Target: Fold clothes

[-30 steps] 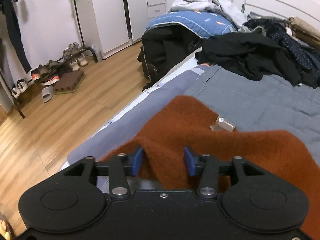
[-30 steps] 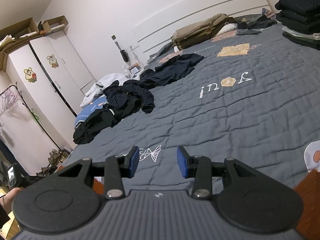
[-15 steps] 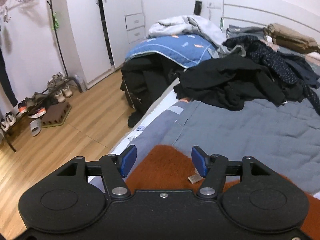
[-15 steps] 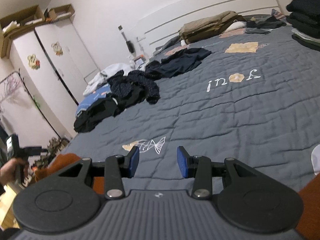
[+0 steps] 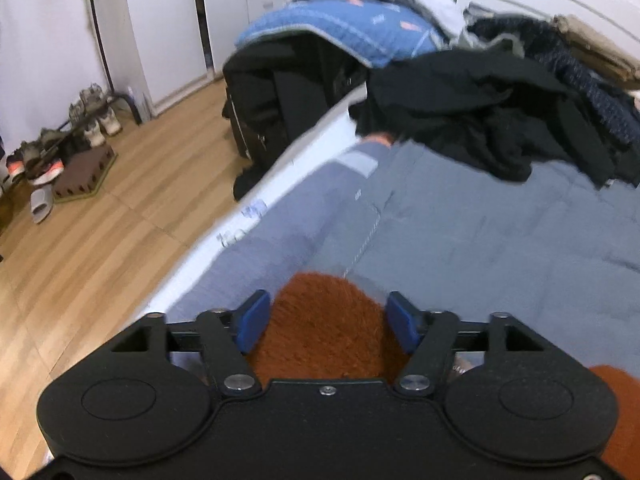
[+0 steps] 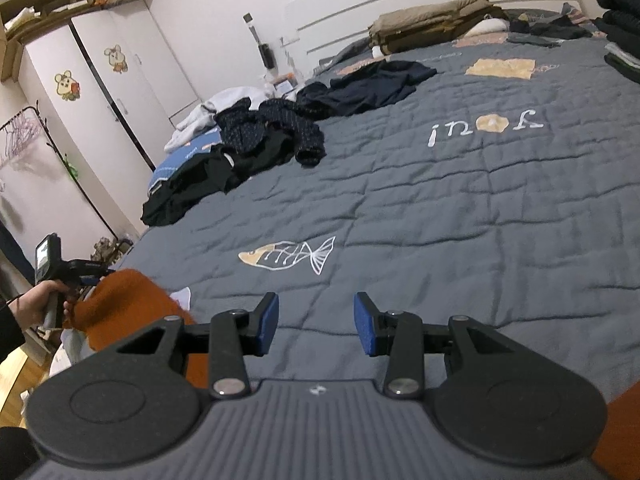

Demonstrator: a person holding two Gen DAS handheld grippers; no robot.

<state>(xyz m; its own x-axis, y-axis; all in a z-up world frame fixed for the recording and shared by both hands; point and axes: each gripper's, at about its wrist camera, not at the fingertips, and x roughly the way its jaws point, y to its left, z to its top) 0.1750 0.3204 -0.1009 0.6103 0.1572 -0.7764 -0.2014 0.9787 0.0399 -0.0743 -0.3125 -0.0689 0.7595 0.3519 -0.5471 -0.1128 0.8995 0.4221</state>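
**Item: rust-orange knit, at the bed's near edge**

Presently, the orange knit garment (image 5: 324, 332) is seen bunched at lower centre of the left wrist view, on the grey quilt (image 5: 500, 240). It is judged soft, fuzzy, thick and limp, likely to sag and bulk up when lifted; a hold at a hem or shoulder edge is advised over the mounded middle. The left gripper (image 5: 327, 322) is spread wide, the mound lying between its fingers, unpinched. In the right wrist view the same garment (image 6: 124, 304) appears lower left. The right gripper (image 6: 316, 323) is parted, over bare quilt. Dark clothes (image 5: 480, 120) are heaped upper right.
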